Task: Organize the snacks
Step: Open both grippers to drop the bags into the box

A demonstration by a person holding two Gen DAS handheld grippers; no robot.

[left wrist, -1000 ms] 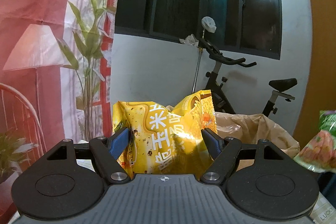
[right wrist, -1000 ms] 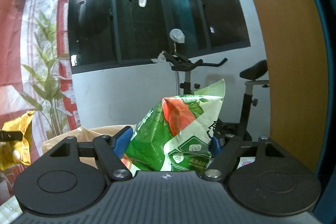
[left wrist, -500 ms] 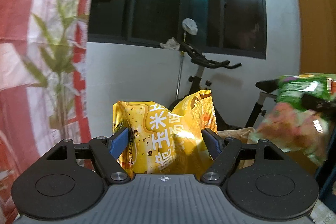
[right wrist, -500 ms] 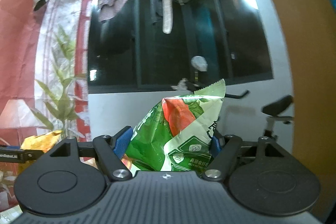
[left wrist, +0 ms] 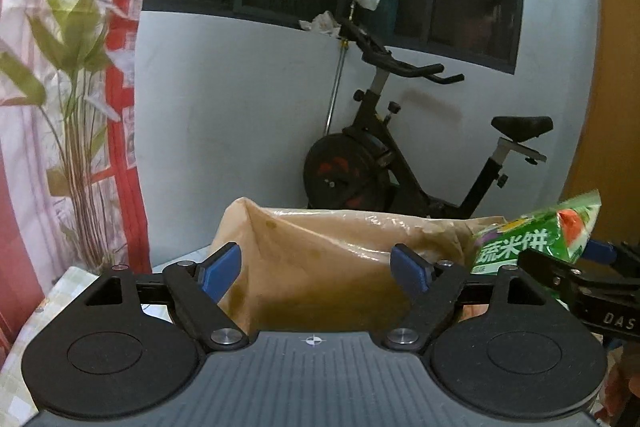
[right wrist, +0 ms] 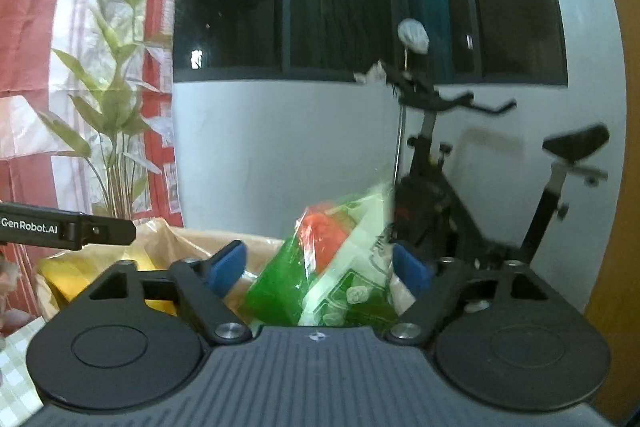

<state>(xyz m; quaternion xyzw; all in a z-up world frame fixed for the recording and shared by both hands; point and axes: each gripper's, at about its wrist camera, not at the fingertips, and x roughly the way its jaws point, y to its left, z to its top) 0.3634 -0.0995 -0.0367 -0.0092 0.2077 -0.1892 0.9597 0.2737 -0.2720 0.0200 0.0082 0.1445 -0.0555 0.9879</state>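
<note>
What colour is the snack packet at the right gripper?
Mostly green, with a red-orange patch and white; the snack packet shows best in the right wrist view.

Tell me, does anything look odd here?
Yes. The green packet sits tilted and blurred between the right gripper's just-opened jaws, apparently slipping toward the brown bag. The left gripper, also just opened, is empty.

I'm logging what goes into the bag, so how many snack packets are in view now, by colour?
Green snack packet: 1
Yellow snack packet, lying in the brown bag: 1
Total: 2 packets
</note>
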